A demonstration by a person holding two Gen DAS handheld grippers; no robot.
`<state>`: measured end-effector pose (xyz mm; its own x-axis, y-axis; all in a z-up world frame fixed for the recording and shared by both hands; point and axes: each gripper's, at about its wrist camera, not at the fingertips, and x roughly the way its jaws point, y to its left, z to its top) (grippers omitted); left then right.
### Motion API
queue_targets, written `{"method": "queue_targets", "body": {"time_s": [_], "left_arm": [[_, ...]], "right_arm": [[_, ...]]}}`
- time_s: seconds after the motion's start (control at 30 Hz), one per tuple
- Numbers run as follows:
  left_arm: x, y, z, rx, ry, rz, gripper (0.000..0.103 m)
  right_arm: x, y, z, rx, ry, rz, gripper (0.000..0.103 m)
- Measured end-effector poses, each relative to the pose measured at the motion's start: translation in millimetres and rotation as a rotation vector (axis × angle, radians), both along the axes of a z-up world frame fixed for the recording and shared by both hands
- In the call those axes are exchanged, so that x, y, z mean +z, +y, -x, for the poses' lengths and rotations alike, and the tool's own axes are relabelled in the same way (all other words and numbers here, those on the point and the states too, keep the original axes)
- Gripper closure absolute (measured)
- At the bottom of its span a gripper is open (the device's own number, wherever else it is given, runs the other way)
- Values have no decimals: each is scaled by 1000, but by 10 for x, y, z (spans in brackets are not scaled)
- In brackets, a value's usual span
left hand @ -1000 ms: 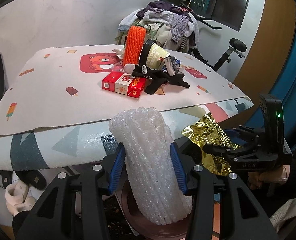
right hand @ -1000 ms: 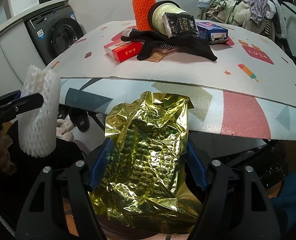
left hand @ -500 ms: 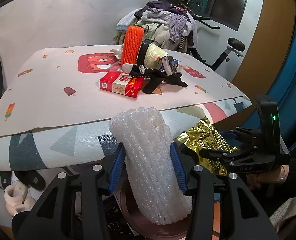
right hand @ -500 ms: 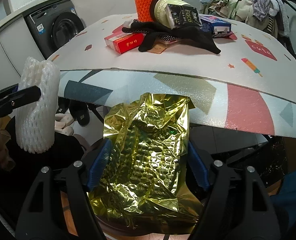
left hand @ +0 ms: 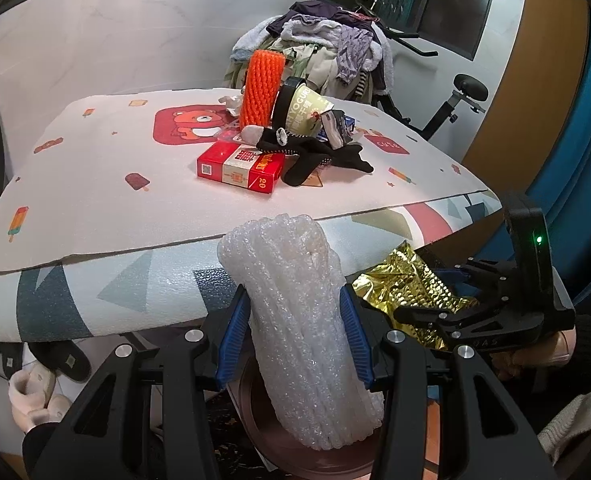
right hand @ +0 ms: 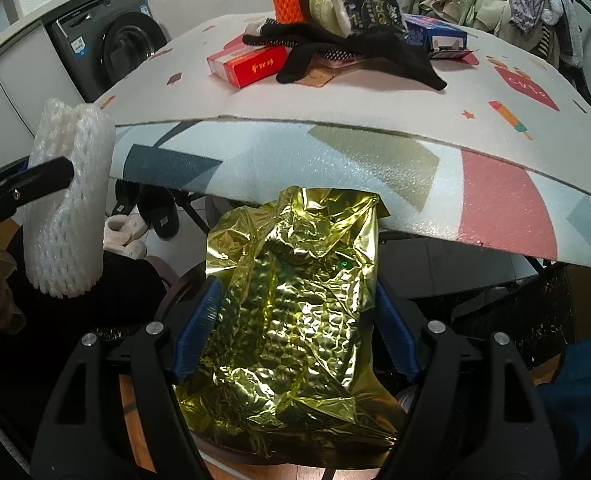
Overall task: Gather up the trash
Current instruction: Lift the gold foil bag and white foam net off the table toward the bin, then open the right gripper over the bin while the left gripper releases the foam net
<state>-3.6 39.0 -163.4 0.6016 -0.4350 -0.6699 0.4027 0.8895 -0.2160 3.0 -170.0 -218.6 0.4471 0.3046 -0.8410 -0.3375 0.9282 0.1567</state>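
Note:
My left gripper [left hand: 295,336] is shut on a white foam net sleeve [left hand: 299,320], held upright below the table's front edge; the sleeve also shows in the right wrist view [right hand: 67,204]. My right gripper [right hand: 295,328] is shut on a crumpled gold foil bag [right hand: 295,300], also seen in the left wrist view [left hand: 407,292]. Both hang over a round brown bin rim [left hand: 263,432]. On the table [left hand: 95,200] lie a red cigarette box [left hand: 239,170], an orange foam net [left hand: 261,88], a yogurt cup [left hand: 303,108] and a black glove [left hand: 319,156].
A washing machine [right hand: 111,48] stands at the left. A pile of clothes [left hand: 327,52] and an exercise bike [left hand: 455,100] stand behind the table. Slippers [left hand: 39,388] lie on the floor under the table. A blue box [right hand: 435,34] lies on the table.
Both grippers have sunk a little below the table edge with their loads. The gold foil bag has moved slightly closer to the foam sleeve.

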Motion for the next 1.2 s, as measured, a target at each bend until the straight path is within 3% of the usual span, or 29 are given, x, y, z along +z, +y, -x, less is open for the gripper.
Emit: {"method": "queue_targets", "body": {"time_s": [0.13, 0.4, 0.6, 0.77, 0.93, 1.1, 1.17, 1.2], "left_arm": [[-10, -7, 6, -6, 0, -1, 58], [-33, -50, 0, -24, 3, -14, 58], [-101, -135, -8, -57, 23, -38, 57], [-157, -251, -6, -94, 30, -76, 57], [-215, -384, 8, -140, 37, -117, 57], [-269, -520, 46, -193, 36, -159, 55], [-272, -543, 59, -202, 32, -165, 50], [-275, -556, 60, -208, 33, -169, 40]], "right_arm": [[-43, 52, 0, 21, 20, 16, 26], [-55, 60, 1, 21, 28, 13, 9], [290, -262, 12, -108, -118, -69, 6], [533, -491, 58, -153, -274, -21, 6], [402, -554, -19, -170, -220, -31, 6], [372, -433, -10, -135, -222, -10, 6], [359, -424, -20, -131, -216, -10, 6], [353, -420, -21, -132, -215, -9, 6]]}}
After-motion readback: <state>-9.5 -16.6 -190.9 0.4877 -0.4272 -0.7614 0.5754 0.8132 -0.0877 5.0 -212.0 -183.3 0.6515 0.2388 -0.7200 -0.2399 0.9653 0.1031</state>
